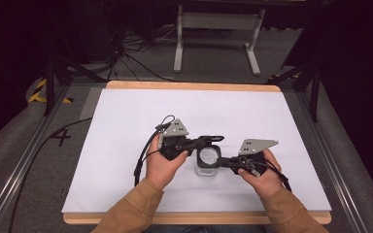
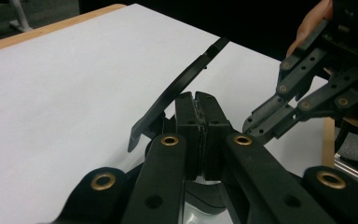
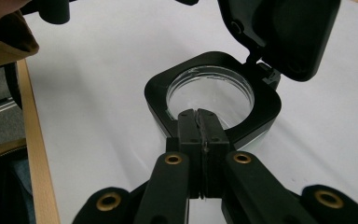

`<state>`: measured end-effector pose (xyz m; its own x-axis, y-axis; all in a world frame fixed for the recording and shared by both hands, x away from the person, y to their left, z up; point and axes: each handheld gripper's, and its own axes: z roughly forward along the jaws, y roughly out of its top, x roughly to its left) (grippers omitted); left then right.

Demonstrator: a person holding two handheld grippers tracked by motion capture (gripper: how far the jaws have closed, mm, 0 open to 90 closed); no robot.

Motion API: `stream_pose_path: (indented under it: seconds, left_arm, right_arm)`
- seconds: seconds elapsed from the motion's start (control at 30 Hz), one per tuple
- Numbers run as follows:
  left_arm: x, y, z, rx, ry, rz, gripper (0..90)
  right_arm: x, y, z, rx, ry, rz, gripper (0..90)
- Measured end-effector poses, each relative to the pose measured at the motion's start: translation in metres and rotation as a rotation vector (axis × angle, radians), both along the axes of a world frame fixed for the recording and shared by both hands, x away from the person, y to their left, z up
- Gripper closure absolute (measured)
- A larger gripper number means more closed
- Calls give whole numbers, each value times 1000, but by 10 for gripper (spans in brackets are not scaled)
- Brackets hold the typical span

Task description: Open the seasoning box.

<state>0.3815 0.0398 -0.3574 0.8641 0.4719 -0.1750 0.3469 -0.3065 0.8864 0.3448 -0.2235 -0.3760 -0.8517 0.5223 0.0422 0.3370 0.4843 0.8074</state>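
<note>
On the white counter, near its middle toward the person's edge: one clear container with a black squared collar, upright; hinged black lid stood raised behind the round opening. Left claw: jaws together, beside the lid's underside; whether they pinched a part of it could not be told. Right claw: jaws clamped on the collar's near rim. Markings: a black "4" on the grey surface left of the counter. No brand or label readable on the container.

High view looks down across the white table from above; both gripper views sit close, sharing the jar.
</note>
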Motion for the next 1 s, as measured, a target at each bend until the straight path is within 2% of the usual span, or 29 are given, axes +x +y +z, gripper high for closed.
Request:
stream_pose_path:
  seconds: [0.03,0.1,0.17,0.33,0.57,0.63,0.7,0.73,0.8,0.9,0.93,1.0]
  left_arm:
    - [1,1,1,15,7,0,885]
    - [4,1,1,-9,3,6,884]
    - [6,2,4,-5,14,6,881]
    - [12,-1,4,-18,8,14,874]
    - [24,-3,3,-30,3,25,877]
    - [28,-3,4,-24,10,27,881]
    - [29,-4,6,-5,1,37,885]
    - [30,-4,6,0,-18,36,887]
    - [32,-5,7,14,-20,39,888]
    - [36,-6,7,15,-21,45,889]
    - [37,-6,5,-1,-22,50,890]
    - [39,-7,4,5,-18,49,892]
  right_arm:
    - [0,0,0,0,0,0,900]
    - [0,0,0,-3,-2,-1,900]
    - [-1,1,0,-5,-5,-4,900]
    - [-3,2,0,-20,-20,-4,900]
    - [-4,2,-1,-16,-26,-7,900]
    - [-4,2,0,-17,-25,-10,900]
    - [-4,3,0,-23,-30,-11,900]
    - [-4,4,0,-30,-31,-9,900]
    - [-4,4,1,-33,-30,-8,900]
    - [-3,3,1,-26,-22,-9,900]
    - [-3,3,1,-26,-22,-8,900]
    - [-4,3,0,-25,-23,-9,900]
